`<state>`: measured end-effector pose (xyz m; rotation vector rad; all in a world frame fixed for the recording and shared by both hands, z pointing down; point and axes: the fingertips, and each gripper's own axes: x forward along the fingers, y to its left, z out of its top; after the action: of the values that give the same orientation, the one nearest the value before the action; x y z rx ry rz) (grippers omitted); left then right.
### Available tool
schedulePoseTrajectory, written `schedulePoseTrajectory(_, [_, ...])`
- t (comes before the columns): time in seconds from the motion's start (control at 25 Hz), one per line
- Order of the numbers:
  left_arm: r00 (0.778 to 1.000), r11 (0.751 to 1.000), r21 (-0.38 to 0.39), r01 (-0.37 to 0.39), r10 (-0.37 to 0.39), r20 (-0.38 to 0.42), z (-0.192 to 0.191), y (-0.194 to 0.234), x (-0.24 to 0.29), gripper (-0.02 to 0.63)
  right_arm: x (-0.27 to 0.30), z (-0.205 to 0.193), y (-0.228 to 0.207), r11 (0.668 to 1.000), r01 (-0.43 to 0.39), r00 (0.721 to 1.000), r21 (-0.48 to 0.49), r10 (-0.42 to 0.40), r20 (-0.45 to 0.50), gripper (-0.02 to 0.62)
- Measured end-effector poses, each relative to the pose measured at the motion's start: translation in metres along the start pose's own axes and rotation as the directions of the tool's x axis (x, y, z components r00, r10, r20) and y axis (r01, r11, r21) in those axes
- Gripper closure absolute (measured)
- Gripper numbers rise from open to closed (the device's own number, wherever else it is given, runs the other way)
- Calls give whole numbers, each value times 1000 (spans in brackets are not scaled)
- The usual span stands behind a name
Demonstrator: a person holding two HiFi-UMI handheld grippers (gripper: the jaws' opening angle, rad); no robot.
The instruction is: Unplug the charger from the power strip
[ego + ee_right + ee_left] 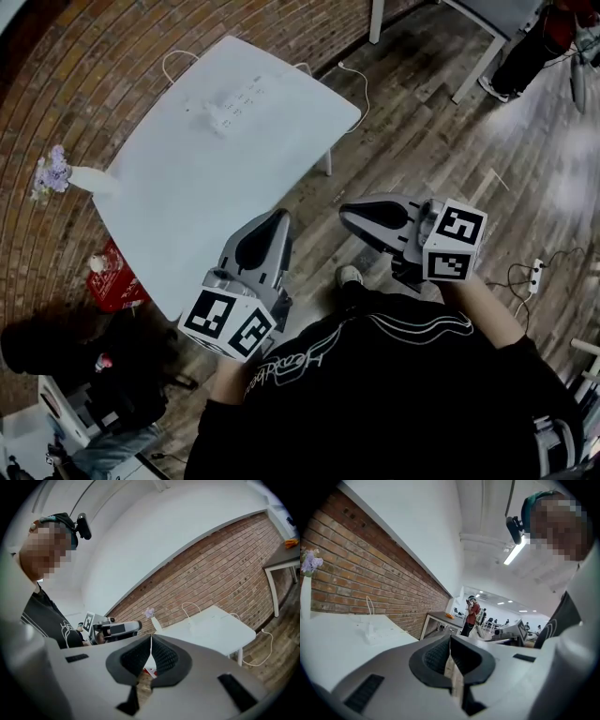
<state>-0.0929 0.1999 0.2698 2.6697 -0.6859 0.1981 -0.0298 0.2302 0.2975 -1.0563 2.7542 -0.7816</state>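
A vase [82, 178] of purple flowers stands at the left corner of the white desk [187, 206]. Near the far edge lies the power strip [246, 97], with the white charger [217, 119] at its left end. Off the desk's near edge, above the wooden floor [422, 141], the left claw [277, 220] and the right claw [349, 216] each have their jaws pressed together, holding nothing.
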Motion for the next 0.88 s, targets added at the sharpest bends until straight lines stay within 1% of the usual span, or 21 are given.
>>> schedulePoseTrajectory(0.08, [1000, 1000, 19, 6, -7, 16, 12, 3, 11, 601, 4, 13, -12, 1000, -20, 1000, -17, 20, 0, 597])
schedulePoseTrajectory(0.12, [1000, 1000, 16, 4, -5, 22, 18, 6, 15, 601, 7, 20, -17, 999, -29, 1000, -24, 29, -1, 598])
schedulePoseTrajectory(0.24, [1000, 1000, -28, -15, 15, 24, 26, 23, 24, 601, 19, 34, -31, 998, -46, 999, -32, 46, -6, 597])
schedulePoseTrajectory(0.32, [999, 998, -55, -41, 42, 17, 29, 42, 29, 601, 30, 39, -42, 998, -53, 999, -28, 53, -13, 597])
schedulePoseTrajectory(0.52, [994, 987, -122, -103, 105, 10, 35, 109, 43, 600, 75, 50, -78, 998, -59, 997, -13, 58, -45, 598])
schedulePoseTrajectory(0.76, [983, 973, -138, -185, 182, -38, 51, 203, 77, 600, 141, 74, -146, 1000, -24, 995, 3, 24, -99, 597])
schedulePoseTrajectory(0.88, [977, 964, -164, -210, 204, -56, 56, 248, 90, 600, 175, 81, -180, 1000, -13, 989, 21, 16, -145, 597])
